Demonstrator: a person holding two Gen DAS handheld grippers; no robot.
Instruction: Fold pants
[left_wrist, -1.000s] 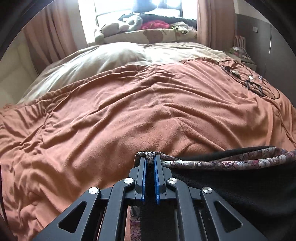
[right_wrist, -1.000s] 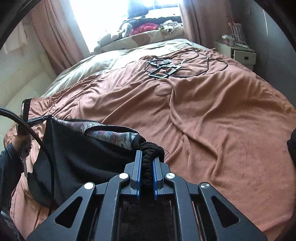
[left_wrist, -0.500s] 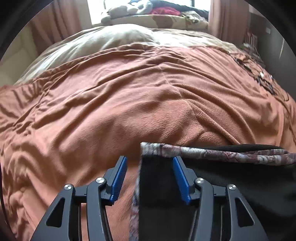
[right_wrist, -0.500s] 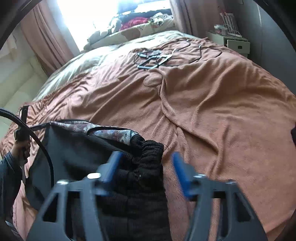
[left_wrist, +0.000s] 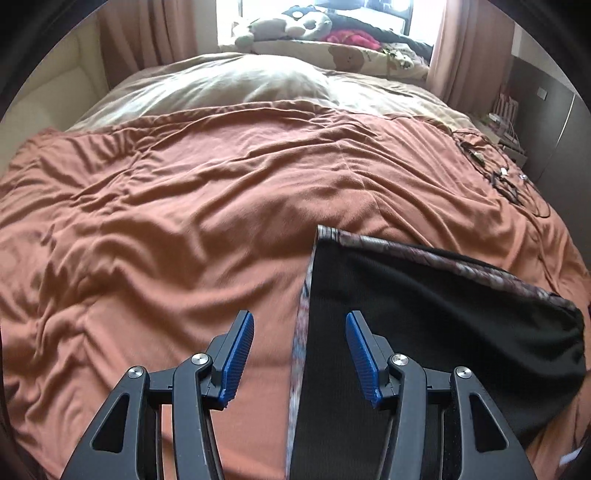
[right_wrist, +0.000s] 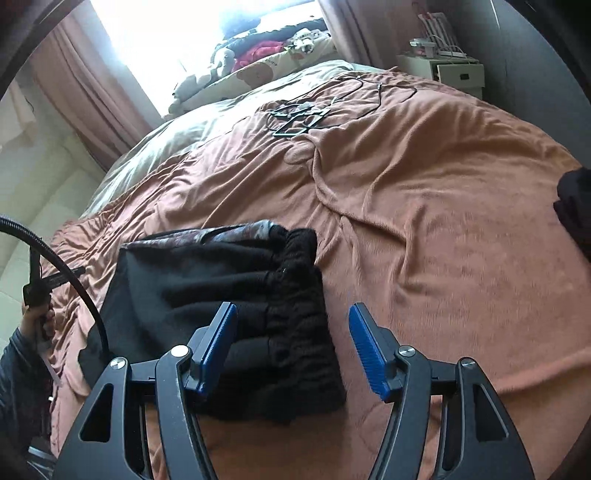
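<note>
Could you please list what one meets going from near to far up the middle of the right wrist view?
Black pants → orange blanket → tangle of cables → beige duvet → pile of plush toys and pillows at the bright window.

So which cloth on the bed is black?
The folded pants, lying flat near the tools. The blanket beneath is orange-brown, and the bedding farther back is cream.
</note>
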